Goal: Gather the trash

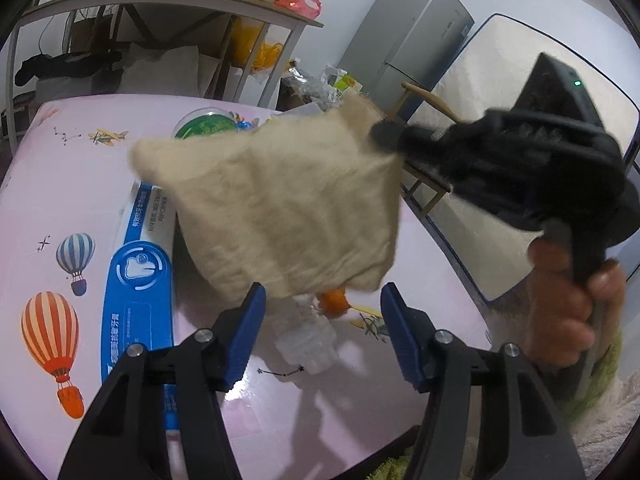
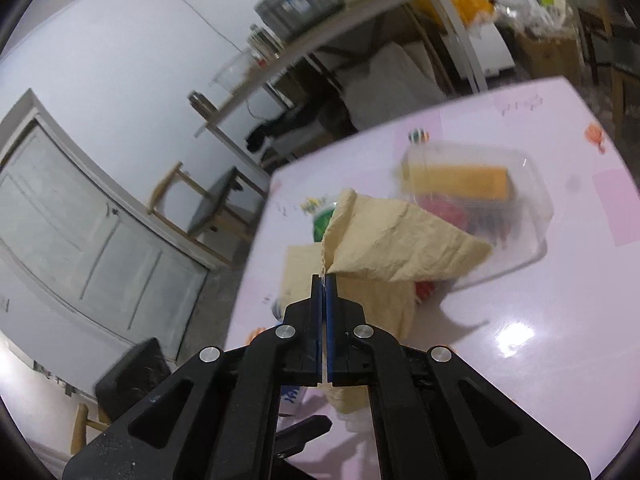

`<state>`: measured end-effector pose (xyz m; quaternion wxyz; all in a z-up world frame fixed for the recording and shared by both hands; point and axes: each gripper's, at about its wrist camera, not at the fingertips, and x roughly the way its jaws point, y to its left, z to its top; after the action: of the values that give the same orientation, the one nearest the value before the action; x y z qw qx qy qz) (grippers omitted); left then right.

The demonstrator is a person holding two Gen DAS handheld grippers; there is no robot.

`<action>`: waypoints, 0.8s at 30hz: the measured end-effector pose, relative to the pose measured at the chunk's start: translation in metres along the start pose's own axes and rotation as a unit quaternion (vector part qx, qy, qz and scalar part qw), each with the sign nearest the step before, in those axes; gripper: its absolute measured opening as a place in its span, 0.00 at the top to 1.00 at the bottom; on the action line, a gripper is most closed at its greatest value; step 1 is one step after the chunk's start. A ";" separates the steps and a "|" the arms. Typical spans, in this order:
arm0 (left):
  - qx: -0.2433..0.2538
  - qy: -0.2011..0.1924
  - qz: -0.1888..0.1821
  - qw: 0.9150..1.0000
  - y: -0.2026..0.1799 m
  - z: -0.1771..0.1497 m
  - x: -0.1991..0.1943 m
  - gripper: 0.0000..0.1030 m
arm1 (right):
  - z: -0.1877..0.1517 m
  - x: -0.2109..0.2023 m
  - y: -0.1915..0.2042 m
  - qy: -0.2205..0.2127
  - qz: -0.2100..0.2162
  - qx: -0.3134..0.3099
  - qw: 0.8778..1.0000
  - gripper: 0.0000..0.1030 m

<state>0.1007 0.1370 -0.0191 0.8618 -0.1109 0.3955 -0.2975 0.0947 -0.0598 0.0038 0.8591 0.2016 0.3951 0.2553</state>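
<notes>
A beige cloth (image 1: 280, 200) hangs in the air over the pink table (image 1: 60, 184). My right gripper (image 1: 384, 136), carried by a person's hand (image 1: 560, 312), pinches its upper right corner. In the right wrist view that gripper (image 2: 325, 280) is shut on the cloth's (image 2: 392, 240) edge. My left gripper (image 1: 324, 296) stands open low over the table. A crushed clear bottle (image 1: 308, 340) with an orange cap (image 1: 334, 300) lies on the table between its blue pads (image 1: 248, 320), apart from both. The cloth hides part of the table behind it.
A long blue and white box (image 1: 138, 280) lies left of the bottle. A green round thing (image 1: 204, 126) sits further back. A clear plastic container (image 2: 480, 184) with a yellow box inside stands on the table (image 2: 540, 320). A wooden chair (image 1: 424, 184) and a fridge (image 1: 408, 40) stand beyond.
</notes>
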 end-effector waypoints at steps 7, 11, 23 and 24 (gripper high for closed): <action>0.022 -0.010 -0.015 1.000 -0.018 -0.003 -0.010 0.41 | 0.002 -0.068 -0.002 -0.070 -0.030 -0.023 0.997 1.00; 0.031 -0.007 -0.029 0.999 -0.032 -0.004 -0.007 0.41 | -0.009 -0.117 -0.016 -0.107 -0.093 -0.028 0.990 1.00; 0.065 0.017 -0.100 0.993 -0.080 -0.007 0.020 0.41 | -0.048 -0.179 -0.029 -0.125 -0.224 -0.036 0.966 1.00; 0.068 0.019 -0.103 0.992 -0.083 -0.007 0.022 0.41 | -0.049 -0.177 -0.025 -0.123 -0.227 -0.047 0.965 1.00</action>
<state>0.0715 0.0580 -0.0026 0.8244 -0.0863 0.3776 -0.4127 -0.0354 -0.1784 0.0620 0.9451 0.0960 0.3092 0.0456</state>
